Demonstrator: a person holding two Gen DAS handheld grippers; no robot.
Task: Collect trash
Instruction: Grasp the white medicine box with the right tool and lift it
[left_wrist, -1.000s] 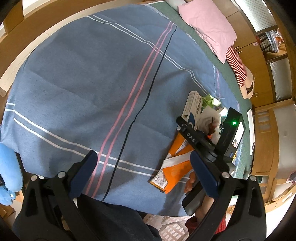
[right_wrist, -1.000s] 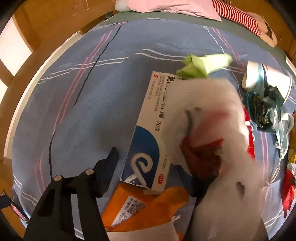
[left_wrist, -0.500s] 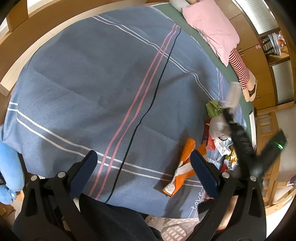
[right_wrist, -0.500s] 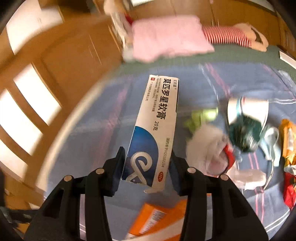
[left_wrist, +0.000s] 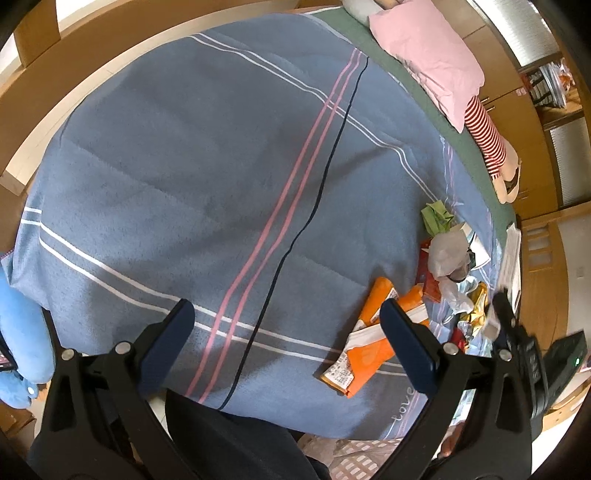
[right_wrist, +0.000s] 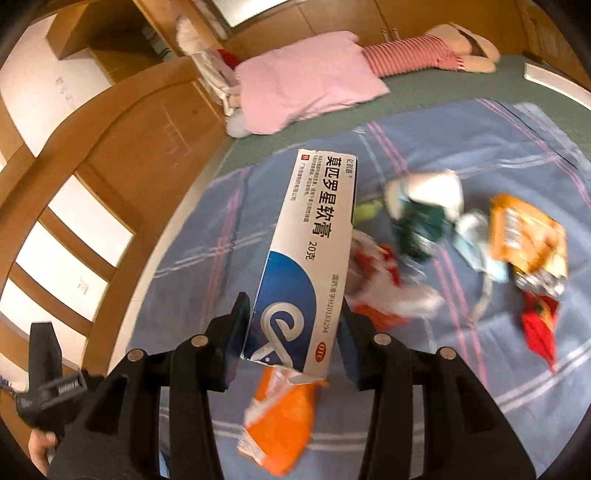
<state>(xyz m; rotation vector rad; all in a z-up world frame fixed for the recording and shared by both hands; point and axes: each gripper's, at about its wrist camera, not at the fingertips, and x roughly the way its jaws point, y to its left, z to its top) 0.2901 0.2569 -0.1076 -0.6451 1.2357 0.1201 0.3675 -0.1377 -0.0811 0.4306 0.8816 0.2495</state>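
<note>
The ointment box (right_wrist: 306, 258) is pinched at its lower end by the right claw (right_wrist: 295, 325), long axis running toward 12 o'clock, above the bed (right_wrist: 480, 140) (left claw (left_wrist: 288, 332) spread, empty).

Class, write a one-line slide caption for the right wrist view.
Right hand-held gripper grips a white-and-blue medicine box above scattered trash.

Your right gripper (right_wrist: 295, 325) closed on the long white-and-blue cardboard medicine box (right_wrist: 306, 258) and lifted it clear of the blue striped blanket (right_wrist: 461, 332). The box no longer lies beside the torn orange wrapper (left_wrist: 369, 350), and your view now tilts toward the pink pillow (right_wrist: 306, 81).
</note>
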